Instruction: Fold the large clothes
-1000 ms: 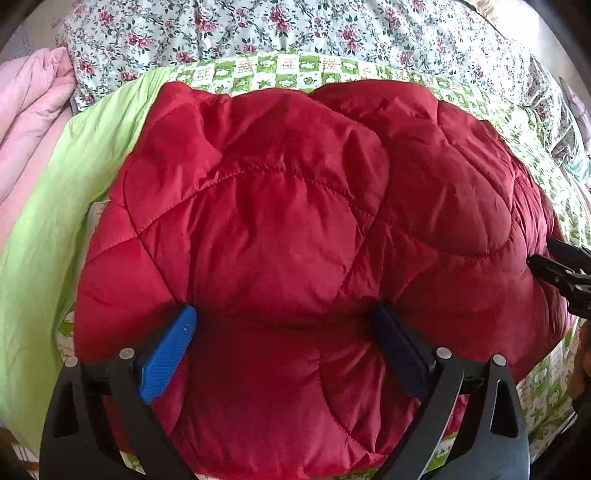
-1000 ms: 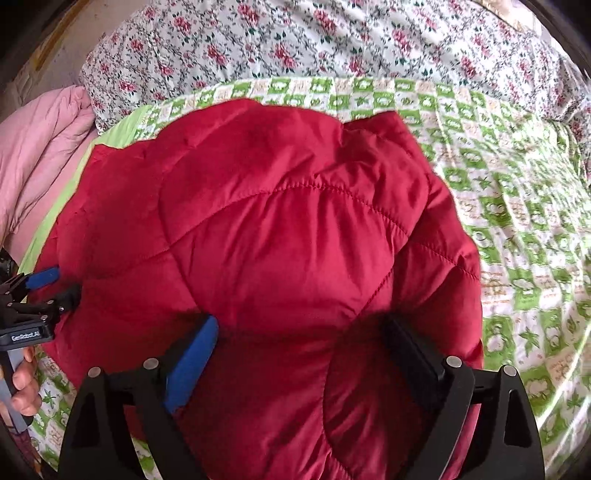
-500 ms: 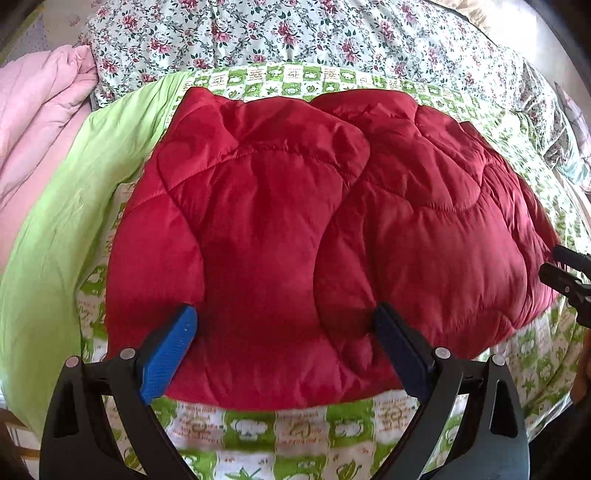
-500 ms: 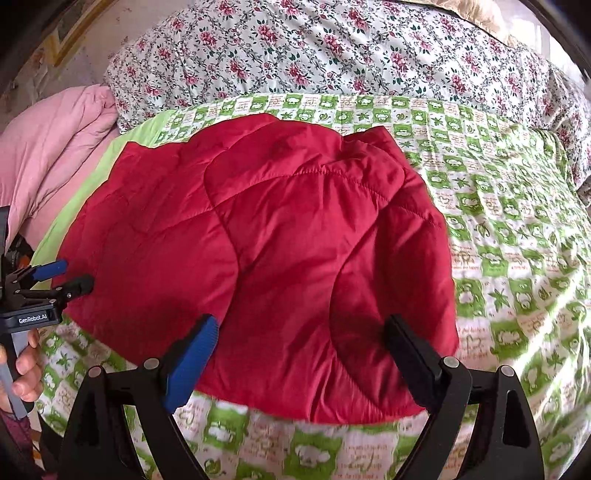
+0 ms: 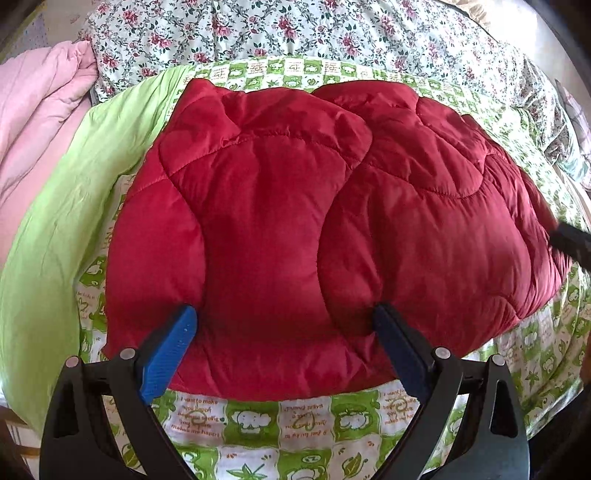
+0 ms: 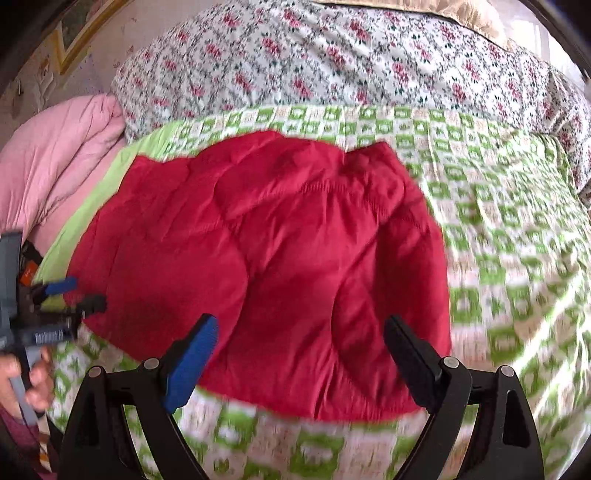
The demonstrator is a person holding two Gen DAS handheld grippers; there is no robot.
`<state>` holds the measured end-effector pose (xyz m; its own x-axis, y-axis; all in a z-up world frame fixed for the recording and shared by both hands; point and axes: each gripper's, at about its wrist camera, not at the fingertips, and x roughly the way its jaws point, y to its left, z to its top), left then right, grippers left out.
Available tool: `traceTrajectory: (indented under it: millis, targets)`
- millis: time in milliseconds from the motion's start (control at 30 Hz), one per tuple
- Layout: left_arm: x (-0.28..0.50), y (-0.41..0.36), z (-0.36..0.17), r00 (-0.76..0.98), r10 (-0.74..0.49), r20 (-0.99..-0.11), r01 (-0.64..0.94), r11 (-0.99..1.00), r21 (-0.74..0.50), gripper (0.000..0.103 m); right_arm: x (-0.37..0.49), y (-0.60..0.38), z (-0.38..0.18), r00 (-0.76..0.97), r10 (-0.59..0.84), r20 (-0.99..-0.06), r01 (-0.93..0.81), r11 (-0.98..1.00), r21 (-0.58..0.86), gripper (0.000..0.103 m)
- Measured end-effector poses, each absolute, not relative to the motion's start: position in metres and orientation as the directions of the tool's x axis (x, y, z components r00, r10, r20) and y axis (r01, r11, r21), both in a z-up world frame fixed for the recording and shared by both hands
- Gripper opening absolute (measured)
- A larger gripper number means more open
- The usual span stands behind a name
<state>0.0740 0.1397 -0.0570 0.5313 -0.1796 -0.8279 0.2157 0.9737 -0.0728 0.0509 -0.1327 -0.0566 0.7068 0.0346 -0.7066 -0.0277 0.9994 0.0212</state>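
While a red quilted jacket [image 5: 295, 229] is spread folded on a green-and-white checked sheet [image 5: 258, 421], 2 handheld grippers are seen above its near edge, both with fingers apart and nothing between them.

The left gripper [image 5: 284, 332] is seen from its own camera with 1 blue pad [image 5: 168, 354] and 1 dark pad [image 5: 397, 350] set wide, over the jacket's near hem. The right gripper [image 6: 299, 339] is shown the same way in its blurred view, its fingers parted over the jacket's right half. A plain lime-green cover [image 5: 55, 229] is seen at the left of the jacket, a pink quilt [image 5: 33, 122] beyond it, and a floral bedspread [image 5: 295, 29] behind.
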Motion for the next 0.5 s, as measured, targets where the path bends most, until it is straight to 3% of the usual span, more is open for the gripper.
traceTrajectory:
  millis: [200,500]
  targets:
    - [0.087,0.141,-0.061,0.518,-0.188,-0.835,0.207,0.974,-0.091,0.099,0.13,-0.138,-0.084,0.617,0.008,-0.787,-0.01,1.0,0.002,0.094]
    - [0.096,0.137,-0.061,0.518,-0.173,-0.837,0.193,0.978,-0.082,0.103,0.144,-0.143,-0.09,0.623,0.0,-0.782,0.012,1.0,0.009,0.098]
